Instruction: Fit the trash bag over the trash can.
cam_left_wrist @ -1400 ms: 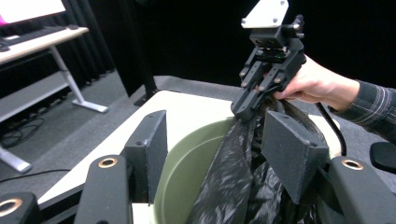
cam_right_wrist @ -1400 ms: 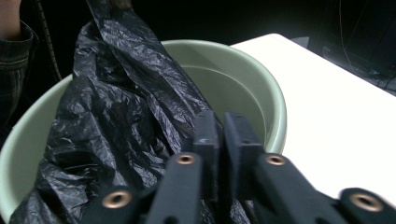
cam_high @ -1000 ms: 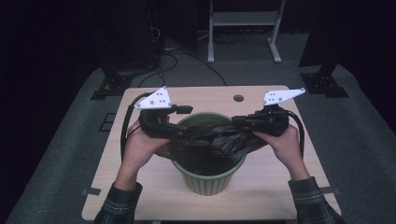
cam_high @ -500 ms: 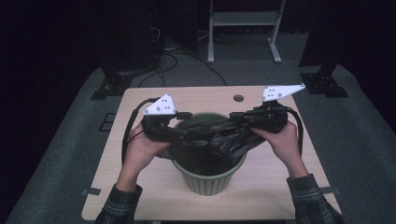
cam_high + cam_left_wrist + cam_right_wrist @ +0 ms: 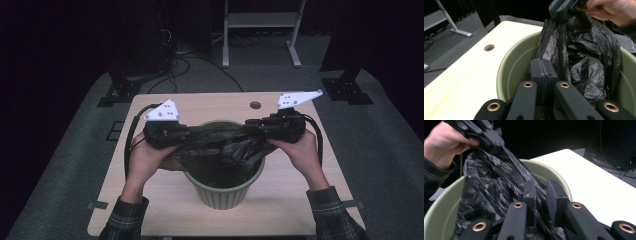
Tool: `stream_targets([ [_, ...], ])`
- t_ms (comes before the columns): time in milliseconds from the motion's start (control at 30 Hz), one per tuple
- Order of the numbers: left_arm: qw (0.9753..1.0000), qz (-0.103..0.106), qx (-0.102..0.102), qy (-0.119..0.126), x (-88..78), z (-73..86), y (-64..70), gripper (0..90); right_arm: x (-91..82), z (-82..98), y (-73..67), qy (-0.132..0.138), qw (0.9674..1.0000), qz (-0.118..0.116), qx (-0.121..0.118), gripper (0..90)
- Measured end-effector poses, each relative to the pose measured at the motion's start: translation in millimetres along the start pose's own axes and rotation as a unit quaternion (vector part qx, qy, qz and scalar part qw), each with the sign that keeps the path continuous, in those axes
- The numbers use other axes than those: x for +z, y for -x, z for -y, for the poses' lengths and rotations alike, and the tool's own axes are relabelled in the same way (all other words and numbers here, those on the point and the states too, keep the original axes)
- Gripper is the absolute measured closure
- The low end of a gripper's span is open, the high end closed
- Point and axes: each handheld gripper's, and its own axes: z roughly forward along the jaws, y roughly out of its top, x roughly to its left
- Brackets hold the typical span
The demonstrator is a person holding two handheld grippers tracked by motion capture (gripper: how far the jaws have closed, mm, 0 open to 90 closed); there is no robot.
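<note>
Left gripper (image 5: 192, 134) jaws have just snapped together beside the crinkly black bag (image 5: 220, 150); right gripper (image 5: 250, 123) loosens, film between, over round green bin (image 5: 225, 192).

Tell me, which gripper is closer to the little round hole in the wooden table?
The right gripper. It sits just in front of the small round hole in the pale wooden table; the left gripper is farther away across the green plastic bin.
</note>
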Motion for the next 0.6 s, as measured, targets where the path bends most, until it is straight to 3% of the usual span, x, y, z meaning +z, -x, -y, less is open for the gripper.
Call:
stream_targets([
  [233, 0.9998, 0.011, 0.001, 0.016, -5.2, -3.7, 3.6, 89.8, 6.5, 0.8, 3.6, -0.004, 0.9993, 0.038, -0.003, 65.2],
  [333, 0.9998, 0.013, 0.002, 0.018, -5.7, -4.5, 4.2, 89.8, 7.3, 0.8, 6.5, 0.005, 0.9991, 0.042, 0.002, 64.3],
  [367, 0.9997, 0.013, 0.002, 0.02, -6.6, -5.1, 4.4, 89.8, 9.0, 0.3, 9.1, 0.006, 0.9991, 0.042, 0.005, 72.0],
  [400, 0.9997, 0.013, 0.002, 0.02, -6.6, -5.1, 4.4, 89.8, 9.0, 0.3, 9.1, 0.006, 0.9991, 0.042, 0.005, 72.0],
  [467, 0.9998, 0.008, -0.001, 0.02, -7.8, -4.1, 2.5, 89.8, 11.5, 0.8, 10.9, -0.001, 0.9993, 0.037, 0.006, 80.5],
  [600, 0.9998, 0.002, -0.011, 0.017, -7.6, 1.3, -5.7, 89.8, 11.5, 3.5, 12.5, -0.003, 0.9994, 0.033, 0.008, 83.7],
])
